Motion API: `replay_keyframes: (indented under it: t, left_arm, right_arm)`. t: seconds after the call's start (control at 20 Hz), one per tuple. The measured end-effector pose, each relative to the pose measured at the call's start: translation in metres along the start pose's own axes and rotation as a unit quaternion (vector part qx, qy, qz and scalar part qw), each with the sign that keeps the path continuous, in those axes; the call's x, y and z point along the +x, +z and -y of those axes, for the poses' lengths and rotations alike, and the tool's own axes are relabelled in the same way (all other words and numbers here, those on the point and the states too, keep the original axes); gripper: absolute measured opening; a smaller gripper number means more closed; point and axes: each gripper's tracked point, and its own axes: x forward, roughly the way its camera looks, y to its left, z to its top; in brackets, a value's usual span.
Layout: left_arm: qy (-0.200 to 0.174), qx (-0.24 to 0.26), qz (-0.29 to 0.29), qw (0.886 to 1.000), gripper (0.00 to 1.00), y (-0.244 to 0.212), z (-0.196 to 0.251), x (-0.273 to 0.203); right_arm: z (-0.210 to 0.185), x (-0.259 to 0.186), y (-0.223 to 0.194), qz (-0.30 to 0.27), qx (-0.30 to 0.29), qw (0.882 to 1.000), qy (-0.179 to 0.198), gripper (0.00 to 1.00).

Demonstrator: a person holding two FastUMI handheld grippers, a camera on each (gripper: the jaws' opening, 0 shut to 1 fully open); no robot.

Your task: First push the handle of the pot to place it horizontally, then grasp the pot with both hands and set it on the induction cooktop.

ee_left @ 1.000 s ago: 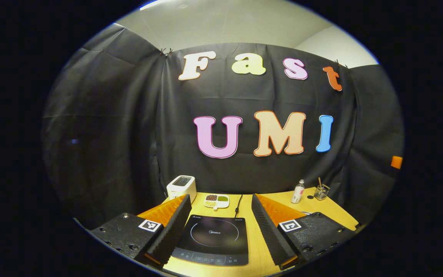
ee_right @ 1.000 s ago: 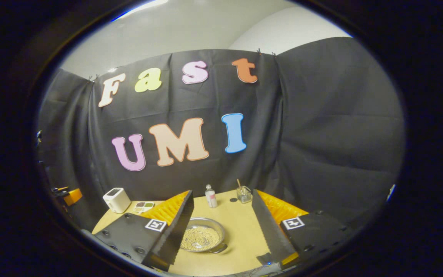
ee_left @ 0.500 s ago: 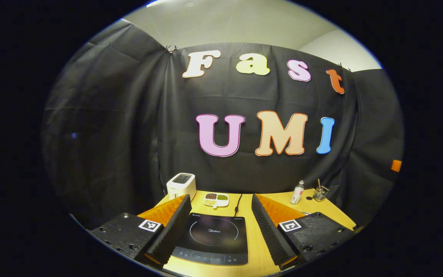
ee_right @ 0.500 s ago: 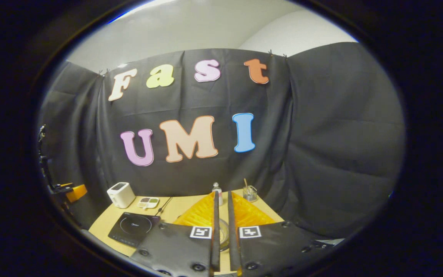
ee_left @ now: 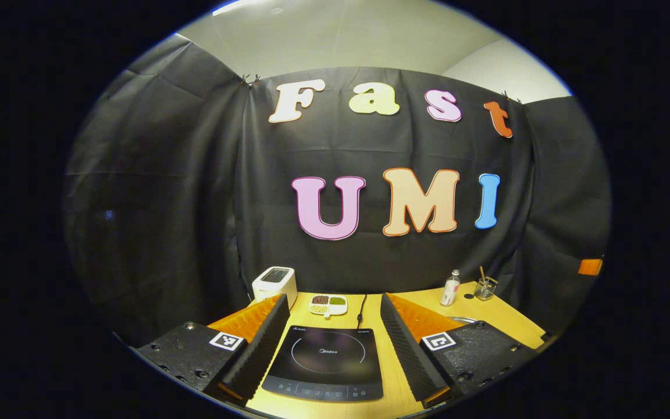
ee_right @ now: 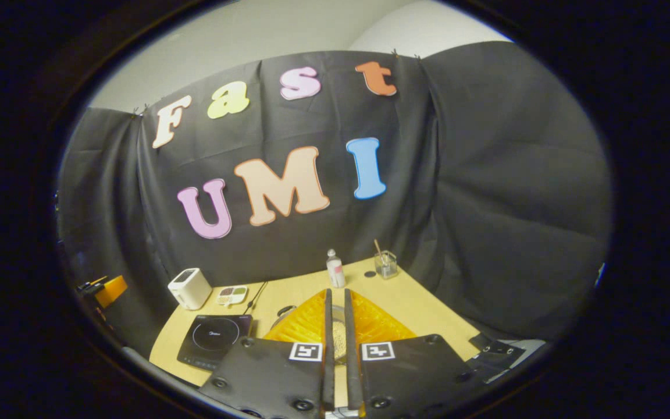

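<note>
Left tongs: spread, above cooktop on tabletop. Right tongs: pressed nearly together, empty, over pot. Toaster: far left.

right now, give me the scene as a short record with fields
table: wooden top
cooktop: flat on the table, bare, between the left gripper's fingers in the left gripper view
pot: behind the right gripper's fingers, a sliver showing in the gap
left gripper: open
right gripper: nearly shut, narrow gap
back of table: toaster, divided dish, bottle, glass with stick
</note>
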Motion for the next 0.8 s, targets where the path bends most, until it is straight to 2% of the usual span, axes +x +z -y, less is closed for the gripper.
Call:
replay_keyframes:
  t: [0.15,0.2,0.35,0.45,0.5,0.6,0.65,0.7,0.75,0.8]
  left_arm:
    - [-0.001,0.003,-0.004,1.000,0.92,-0.002,0.003,0.001]
    - [-0.001,0.003,-0.003,1.000,0.95,-0.001,0.004,0.003]
    - [-0.006,0.005,-0.007,1.000,0.92,-0.003,0.010,0.010]
    - [-0.009,0.013,-0.009,1.000,0.95,-0.007,0.013,0.016]
    - [-0.010,0.019,-0.010,1.000,0.92,-0.009,0.015,0.020]
    - [-0.013,0.027,-0.012,0.999,0.92,-0.015,0.022,0.028]
    - [-0.018,0.028,-0.021,0.999,0.95,-0.020,0.026,0.032]
    - [-0.023,0.025,-0.029,0.999,0.93,-0.027,0.032,0.038]
    - [-0.026,0.019,-0.033,0.999,0.96,-0.031,0.036,0.042]
    - [-0.029,0.012,-0.037,0.999,0.95,-0.033,0.039,0.048]
  right_arm:
    - [0.013,0.013,-0.034,-0.037,-0.001,0.999,-0.012,0.11]
    - [0.016,0.017,-0.046,-0.050,-0.001,0.999,-0.015,0.11]
    - [0.018,0.026,-0.080,-0.093,0.009,0.995,-0.018,0.11]
    - [0.019,0.030,-0.105,-0.124,0.016,0.992,-0.018,0.11]
    - [0.021,0.032,-0.118,-0.141,0.018,0.990,-0.020,0.11]
    - [0.024,0.040,-0.141,-0.172,0.023,0.984,-0.027,0.08]
    - [0.026,0.043,-0.153,-0.188,0.028,0.981,-0.030,0.05]
    - [0.026,0.046,-0.164,-0.205,0.034,0.978,-0.032,0.10]
    - [0.026,0.049,-0.175,-0.223,0.042,0.973,-0.033,0.02]
    - [0.024,0.053,-0.185,-0.242,0.053,0.968,-0.032,0.02]
